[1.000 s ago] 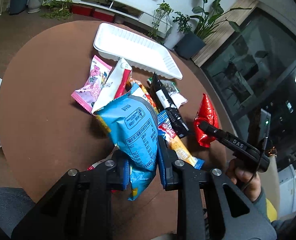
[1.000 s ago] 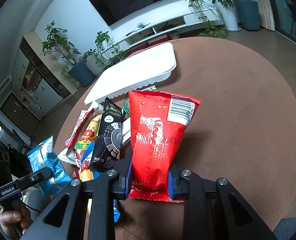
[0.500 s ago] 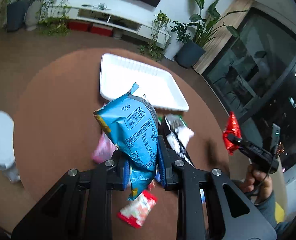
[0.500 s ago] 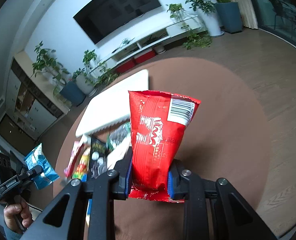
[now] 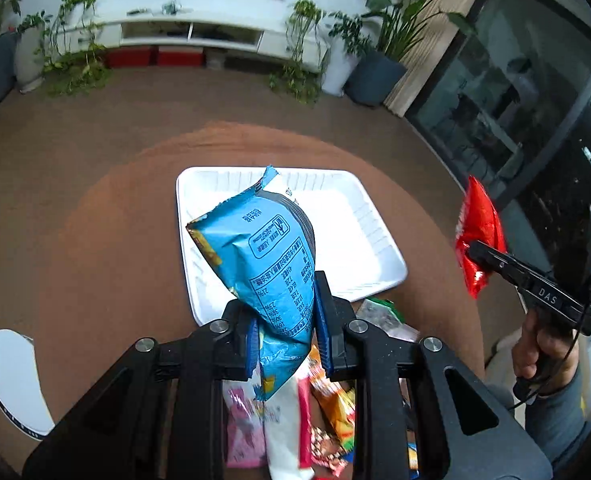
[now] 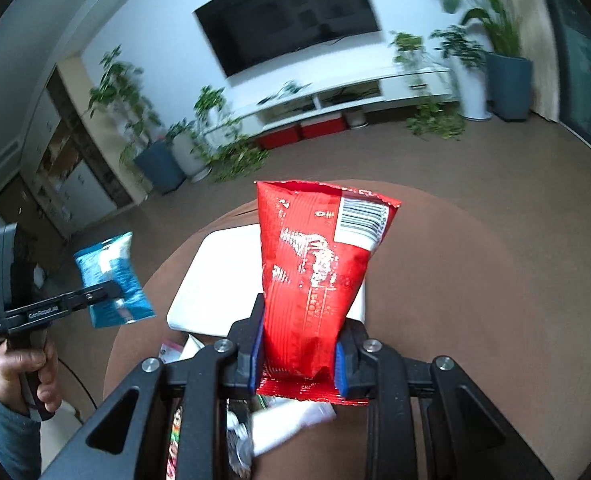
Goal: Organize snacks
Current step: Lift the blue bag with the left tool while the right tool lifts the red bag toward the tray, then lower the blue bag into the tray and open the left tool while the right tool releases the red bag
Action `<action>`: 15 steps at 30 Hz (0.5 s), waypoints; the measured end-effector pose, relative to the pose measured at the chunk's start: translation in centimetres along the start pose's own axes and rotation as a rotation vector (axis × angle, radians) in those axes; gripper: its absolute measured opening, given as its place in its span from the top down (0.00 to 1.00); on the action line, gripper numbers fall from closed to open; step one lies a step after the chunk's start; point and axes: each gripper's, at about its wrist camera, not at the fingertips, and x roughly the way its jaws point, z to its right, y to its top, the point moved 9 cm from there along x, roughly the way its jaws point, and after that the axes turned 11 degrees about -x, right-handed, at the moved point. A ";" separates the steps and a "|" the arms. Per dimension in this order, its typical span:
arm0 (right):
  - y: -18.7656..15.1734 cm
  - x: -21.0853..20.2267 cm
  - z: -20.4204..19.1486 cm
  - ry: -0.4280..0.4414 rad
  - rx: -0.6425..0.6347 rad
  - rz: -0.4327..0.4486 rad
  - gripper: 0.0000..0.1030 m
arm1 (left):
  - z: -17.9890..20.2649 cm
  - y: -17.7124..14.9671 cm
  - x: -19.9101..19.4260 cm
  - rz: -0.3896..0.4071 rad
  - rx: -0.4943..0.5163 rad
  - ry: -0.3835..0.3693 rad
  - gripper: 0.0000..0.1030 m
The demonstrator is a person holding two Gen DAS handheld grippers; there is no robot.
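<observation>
My left gripper (image 5: 285,328) is shut on a blue snack bag (image 5: 263,256), held up in the air over the near edge of the white tray (image 5: 359,232). My right gripper (image 6: 297,356) is shut on a red snack bag (image 6: 315,276), also lifted above the table. Each view shows the other hand: the red snack bag (image 5: 477,240) at right in the left wrist view, the blue snack bag (image 6: 111,280) at left in the right wrist view. A pile of loose snack packets (image 5: 315,420) lies on the brown round table (image 5: 115,240) below my grippers.
The white tray (image 6: 199,292) holds nothing that I can see. A white round object (image 5: 11,380) stands beyond the table's left edge. Potted plants (image 5: 375,60), a low white TV cabinet (image 5: 191,32) and glass doors ring the room. A hand (image 5: 543,352) holds the right gripper's handle.
Both grippers rose from the snack pile with their bags and moved toward the tray; the pile has dropped to the bottom of both views and the tray sits centred ahead.
</observation>
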 end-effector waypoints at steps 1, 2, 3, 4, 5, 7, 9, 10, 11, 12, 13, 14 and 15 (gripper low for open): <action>0.3 1.0 -0.3 0.004 -0.009 -0.016 0.72 | -0.1 0.3 0.9 -0.021 0.001 0.004 0.80; 0.7 2.2 -0.5 0.008 -0.016 -0.035 0.72 | -0.4 0.5 1.9 -0.043 -0.001 0.005 0.80; 0.9 3.3 -0.6 0.009 -0.020 -0.052 0.72 | -0.6 0.8 2.6 -0.054 -0.006 0.010 0.80; 0.9 4.1 -0.6 0.008 -0.023 -0.066 0.72 | -0.7 0.8 3.3 -0.064 -0.005 0.015 0.80; 1.0 5.1 -0.5 0.006 -0.027 -0.081 0.72 | -0.8 0.9 4.2 -0.084 -0.002 0.019 0.80; 1.2 6.8 -0.4 0.003 -0.035 -0.115 0.72 | -1.1 0.6 5.3 -0.105 -0.005 0.024 0.80; 1.1 8.3 -0.2 -0.009 -0.044 -0.145 0.72 | -1.4 0.9 7.4 -0.133 -0.004 0.028 0.80; 1.0 9.1 -0.1 -0.012 -0.047 -0.161 0.72 | -1.5 1.1 8.6 -0.148 -0.001 0.030 0.80; 0.9 9.6 0.0 -0.014 -0.050 -0.173 0.72 | -1.6 1.1 9.2 -0.158 0.004 0.035 0.80; 0.9 10.2 0.0 -0.016 -0.051 -0.185 0.72 | -1.7 0.9 9.8 -0.166 0.009 0.042 0.80; 0.9 10.7 0.1 -0.018 -0.052 -0.197 0.72 | -1.8 0.8 10.3 -0.174 0.011 0.047 0.80; 0.8 11.3 0.2 -0.021 -0.053 -0.209 0.72 | -1.8 0.9 10.7 -0.178 0.009 0.050 0.80; 0.6 11.8 0.4 -0.024 -0.054 -0.219 0.72 | -1.9 0.9 11.0 -0.181 0.008 0.054 0.80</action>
